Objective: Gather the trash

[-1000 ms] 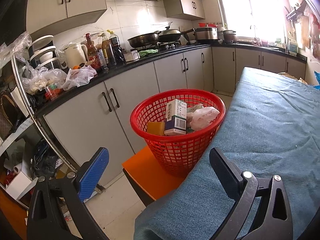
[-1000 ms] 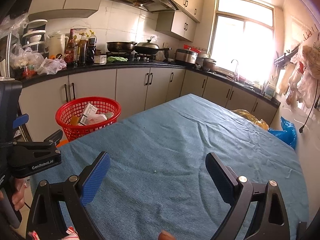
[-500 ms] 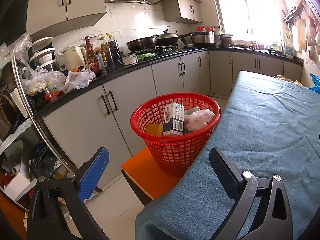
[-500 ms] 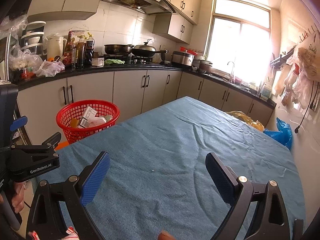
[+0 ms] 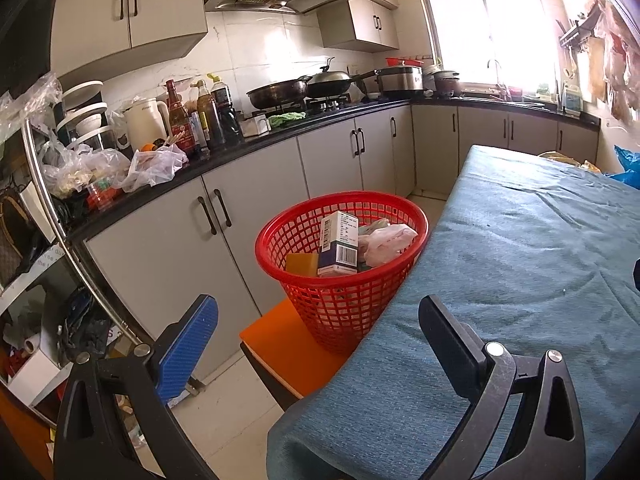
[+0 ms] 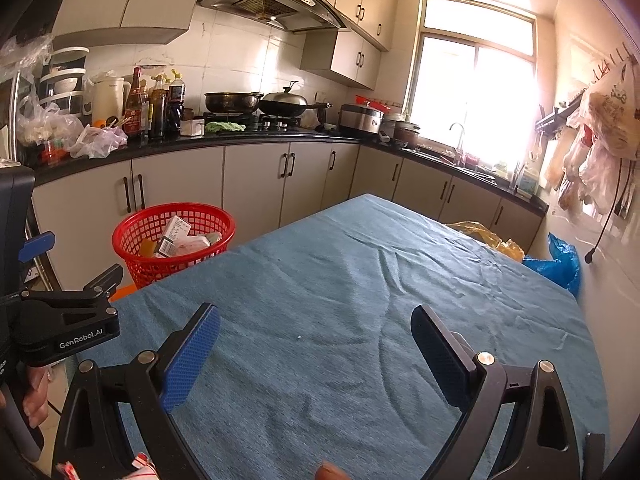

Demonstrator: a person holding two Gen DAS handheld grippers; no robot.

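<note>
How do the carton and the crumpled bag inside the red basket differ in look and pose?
The carton is a rigid box with straight edges, while the crumpled bag is soft and shapeless. The carton is white and dark blue with barcodes, the bag pale pink and unprinted as far as shows. The carton stands tilted on end; the bag slumps beside it. Both lie inside the red basket, near its rim.

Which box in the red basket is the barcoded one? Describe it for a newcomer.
Start at the blue-cloth table; at its left edge a red basket sits on an orange stool. The upright white-and-blue carton inside shows barcodes, unlike the yellow sponge-like block and crumpled pink bag beside it.
</note>
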